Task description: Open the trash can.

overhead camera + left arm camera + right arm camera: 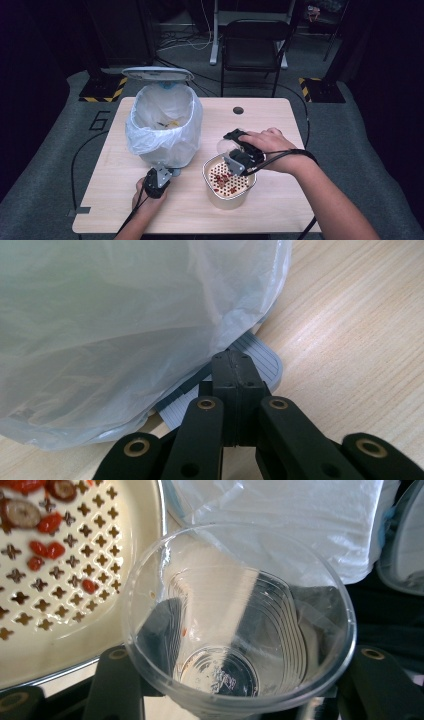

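Fingers of the right gripper (pixel 235 150) clasp an emptied clear cup (pixel 235 625) above the strainer (pixel 227 177); left gripper (pixel 235 371), closed, presses the bin pedal (pixel 260 360). Next, probably drop the cup into the bin (pixel 162 125).

High view overlooks table (pixel 280 200), claw views close, sharing bin liner (pixel 135 137)

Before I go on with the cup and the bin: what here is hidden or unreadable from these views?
- High view: clear cup mostly hidden behind the right gripper and hand.
- High view: scraps inside the bin too small to identify.
- Left gripper view: the bin liner covers most of the grey pedal; whether the shut left gripper presses it is unclear.
- Right gripper view: the strainer is cut off by the edge.
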A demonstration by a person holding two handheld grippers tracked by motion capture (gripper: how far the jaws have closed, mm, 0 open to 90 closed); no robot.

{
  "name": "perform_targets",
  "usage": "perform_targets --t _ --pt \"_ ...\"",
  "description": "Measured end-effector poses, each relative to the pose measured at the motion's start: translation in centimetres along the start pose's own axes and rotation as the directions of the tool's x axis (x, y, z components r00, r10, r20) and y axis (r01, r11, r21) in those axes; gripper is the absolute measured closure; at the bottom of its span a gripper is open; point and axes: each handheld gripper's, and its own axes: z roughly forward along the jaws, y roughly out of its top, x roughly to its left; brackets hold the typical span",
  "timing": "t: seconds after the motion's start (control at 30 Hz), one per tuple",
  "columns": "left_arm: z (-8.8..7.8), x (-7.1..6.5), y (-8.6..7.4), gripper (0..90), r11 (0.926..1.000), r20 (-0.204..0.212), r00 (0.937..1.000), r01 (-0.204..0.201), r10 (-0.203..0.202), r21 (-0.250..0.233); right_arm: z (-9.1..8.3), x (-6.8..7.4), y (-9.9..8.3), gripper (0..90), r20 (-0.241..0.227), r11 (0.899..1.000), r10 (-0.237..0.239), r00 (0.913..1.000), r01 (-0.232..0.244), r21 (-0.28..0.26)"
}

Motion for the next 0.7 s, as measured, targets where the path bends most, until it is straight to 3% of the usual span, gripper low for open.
perform_targets --t 0.03,0.07,0.1,0.13,0.2,0.27,0.33,0.37,0.4,0.47,0.5,0.53,0.57,0.6,0.63,0.67,0.7 --pt "0.0 0.0 0.0 90.0 1.0000 0.000 1.0000 0.000 0.000 0.000 0.0 0.0 0.0 42.1 0.000 1.000 0.000 1.0000 0.000 0.000" --pt "0.0 -0.1 0.0 90.0 1.0000 0.000 1.0000 0.008 -0.008 -0.006 0.0 -0.6 -0.2 42.2 -0.049 0.999 0.050 0.9975 -0.051 -0.012" --pt "0.0 -0.1 0.0 90.0 1.0000 0.000 1.0000 0.008 -0.008 -0.006 0.0 -0.6 -0.2 42.2 -0.049 0.999 0.050 0.9975 -0.051 -0.012" --pt "0.1 -0.1 0.0 90.0 0.9999 -0.006 0.9999 0.009 -0.009 -0.011 -0.1 -1.4 -0.5 42.5 -0.079 0.995 0.102 0.9917 -0.103 -0.010" --pt "0.0 -0.1 0.0 90.0 1.0000 -0.001 1.0000 0.007 -0.007 -0.006 -0.1 -2.2 -0.8 42.7 -0.122 0.987 0.156 0.9802 -0.159 -0.017" --pt "0.0 0.0 0.0 90.0 1.0000 -0.003 1.0000 0.006 -0.006 -0.007 -0.2 -3.0 -1.2 43.0 -0.169 0.973 0.220 0.9607 -0.228 -0.032" --pt "0.0 0.0 0.0 90.0 1.0000 -0.003 1.0000 0.005 -0.005 -0.007 -0.2 -3.6 -1.5 43.0 -0.182 0.961 0.264 0.9471 -0.275 -0.035" --pt "0.0 0.0 0.0 90.0 1.0000 -0.003 1.0000 0.005 -0.005 -0.006 -0.2 -3.6 -1.5 43.0 -0.182 0.961 0.264 0.9471 -0.275 -0.035" --pt "0.0 0.0 0.0 90.0 1.0000 -0.003 1.0000 0.005 -0.005 -0.007 -0.3 -4.2 -1.8 43.2 -0.223 0.941 0.316 0.9222 -0.334 -0.048" --pt "0.0 0.0 0.0 90.0 1.0000 -0.005 1.0000 0.004 -0.004 -0.007 -0.4 -4.9 -2.2 43.2 -0.270 0.912 0.381 0.8844 -0.408 -0.049" --pt "0.0 0.0 0.0 90.0 1.0000 -0.005 1.0000 0.004 -0.004 -0.007 -0.4 -4.9 -2.2 43.2 -0.270 0.912 0.381 0.8844 -0.408 -0.049" --pt "0.0 0.0 0.0 90.0 1.0000 -0.006 1.0000 0.005 -0.005 -0.007 -0.5 -5.5 -2.6 43.3 -0.301 0.892 0.410 0.8608 -0.448 -0.066" --pt "0.0 0.1 0.0 90.0 0.9998 -0.017 0.9996 -0.021 0.021 -0.003 -0.4 -5.7 -2.8 43.3 -0.321 0.879 0.428 0.8448 -0.472 -0.071" --pt "0.0 0.1 0.0 90.0 0.9998 -0.015 0.9997 -0.020 0.020 -0.003 -0.4 -6.0 -2.9 43.3 -0.336 0.869 0.439 0.8329 -0.489 -0.076" --pt "0.0 0.1 0.0 90.0 0.9998 -0.016 0.9997 -0.020 0.019 -0.003 -0.4 -6.2 -3.1 43.3 -0.353 0.851 0.465 0.8117 -0.520 -0.073" --pt "0.0 0.1 0.1 90.0 0.9998 -0.019 0.9996 -0.022 0.022 -0.004 -0.3 -6.4 -3.3 43.3 -0.374 0.840 0.479 0.7942 -0.539 -0.069" --pt "0.0 0.1 0.1 90.0 0.9998 -0.019 0.9996 -0.022 0.022 -0.004 -0.2 -6.5 -3.4 43.3 -0.381 0.829 0.492 0.7829 -0.554 -0.069"
